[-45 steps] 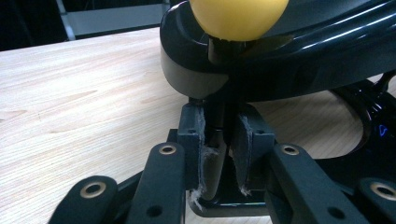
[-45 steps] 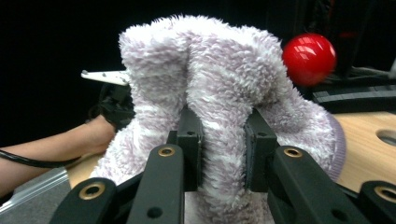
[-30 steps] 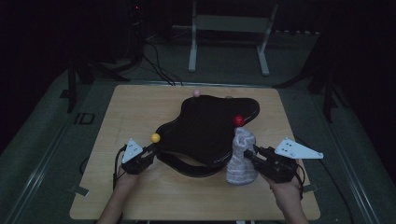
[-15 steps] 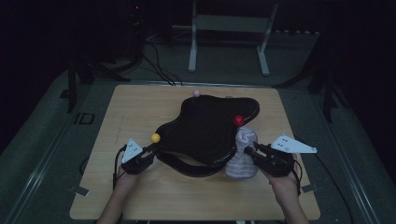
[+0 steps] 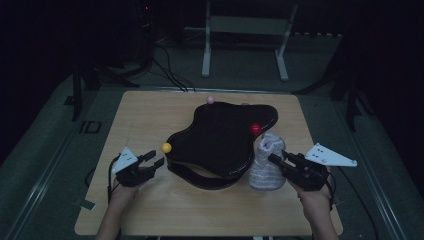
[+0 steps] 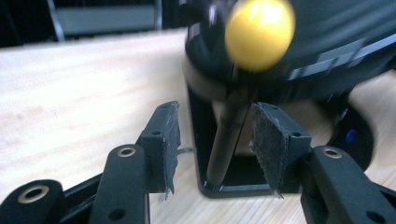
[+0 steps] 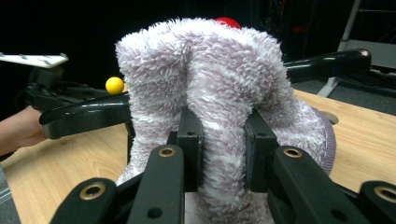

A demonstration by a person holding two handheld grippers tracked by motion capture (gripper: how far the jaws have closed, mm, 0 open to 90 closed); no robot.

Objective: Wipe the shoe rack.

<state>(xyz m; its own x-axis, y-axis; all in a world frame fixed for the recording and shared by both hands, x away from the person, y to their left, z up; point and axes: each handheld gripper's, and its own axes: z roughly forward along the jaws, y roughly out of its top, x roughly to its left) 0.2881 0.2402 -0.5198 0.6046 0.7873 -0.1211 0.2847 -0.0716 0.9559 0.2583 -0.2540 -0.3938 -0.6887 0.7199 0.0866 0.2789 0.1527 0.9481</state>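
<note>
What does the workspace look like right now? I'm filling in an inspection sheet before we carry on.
Surface: wooden table, bare around the work.
Job's things: fuzzy grey sock stands beside the black stand, which carries yellow, red and pink balls.
Clutter: nothing seen.
Grippers: left gripper has just been opening, its pads apart on either side of the yellow ball's post; right gripper pinches a fold of the sock.
Cables: black cables on the floor behind the table.
Surroundings: dark room, white frame behind.
</note>
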